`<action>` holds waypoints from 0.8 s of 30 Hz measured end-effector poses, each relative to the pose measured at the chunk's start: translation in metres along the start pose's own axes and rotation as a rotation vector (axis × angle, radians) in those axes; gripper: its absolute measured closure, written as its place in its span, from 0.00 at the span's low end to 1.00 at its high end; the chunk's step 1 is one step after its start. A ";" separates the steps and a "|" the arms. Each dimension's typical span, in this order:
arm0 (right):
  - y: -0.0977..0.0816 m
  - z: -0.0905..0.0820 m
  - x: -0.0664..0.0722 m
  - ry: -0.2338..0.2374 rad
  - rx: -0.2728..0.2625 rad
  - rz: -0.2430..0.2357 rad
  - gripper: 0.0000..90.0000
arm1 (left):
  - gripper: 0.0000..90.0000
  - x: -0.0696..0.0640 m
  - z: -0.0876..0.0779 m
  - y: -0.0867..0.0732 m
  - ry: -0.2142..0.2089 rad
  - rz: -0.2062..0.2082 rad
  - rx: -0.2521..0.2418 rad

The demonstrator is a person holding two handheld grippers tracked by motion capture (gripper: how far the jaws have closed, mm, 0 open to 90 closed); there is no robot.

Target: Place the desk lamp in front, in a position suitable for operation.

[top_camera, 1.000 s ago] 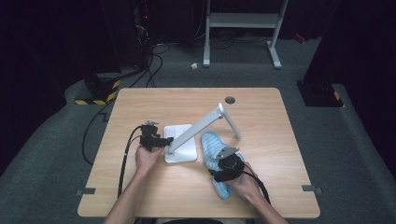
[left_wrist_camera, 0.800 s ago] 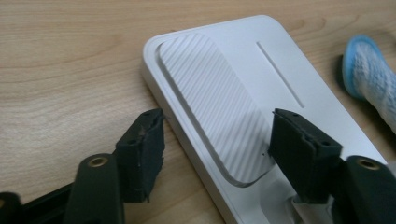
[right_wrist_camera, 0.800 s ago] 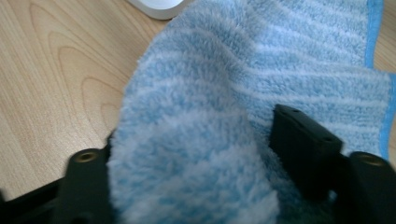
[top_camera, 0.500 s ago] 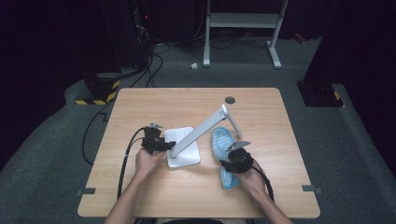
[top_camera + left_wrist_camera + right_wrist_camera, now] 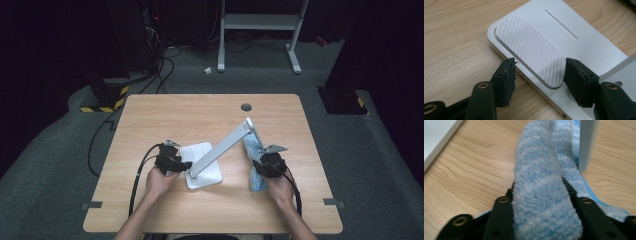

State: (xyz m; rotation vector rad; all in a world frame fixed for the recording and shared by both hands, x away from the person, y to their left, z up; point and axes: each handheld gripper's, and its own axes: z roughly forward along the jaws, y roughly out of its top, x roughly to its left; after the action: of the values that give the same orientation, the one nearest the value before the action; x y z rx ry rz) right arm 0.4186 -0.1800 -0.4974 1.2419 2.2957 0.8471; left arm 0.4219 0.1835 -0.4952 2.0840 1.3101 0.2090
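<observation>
We see the right hand-held gripper (image 5: 540, 202) clenched on a blue cloth (image 5: 541, 195) beside the white desk lamp (image 5: 210, 162) mid-surface; the left hand-held gripper (image 5: 539, 75), jaws apart, straddles its base corner. Wiping, we judge, looks barely begun.

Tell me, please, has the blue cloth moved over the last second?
Yes. The cloth, clamped in the right hand-held gripper, has shifted right and toward the far edge, nearer the grommet hole in the table.

grippers: 2, left gripper (image 5: 181, 165) + right gripper (image 5: 263, 163) | white lamp (image 5: 215, 156): 1, on the table (image 5: 200, 112) | blue cloth (image 5: 253, 165): 1, right of lamp
</observation>
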 end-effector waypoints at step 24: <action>0.005 -0.014 -0.015 -0.010 -0.125 0.146 0.80 | 0.19 -0.004 0.025 0.023 0.135 -0.025 0.005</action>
State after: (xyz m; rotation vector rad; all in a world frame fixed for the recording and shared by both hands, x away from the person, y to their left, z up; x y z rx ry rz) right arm 0.4217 -0.1953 -0.4830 1.3665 2.1294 1.0153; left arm 0.4482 0.1622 -0.5002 2.0877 1.4160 0.3411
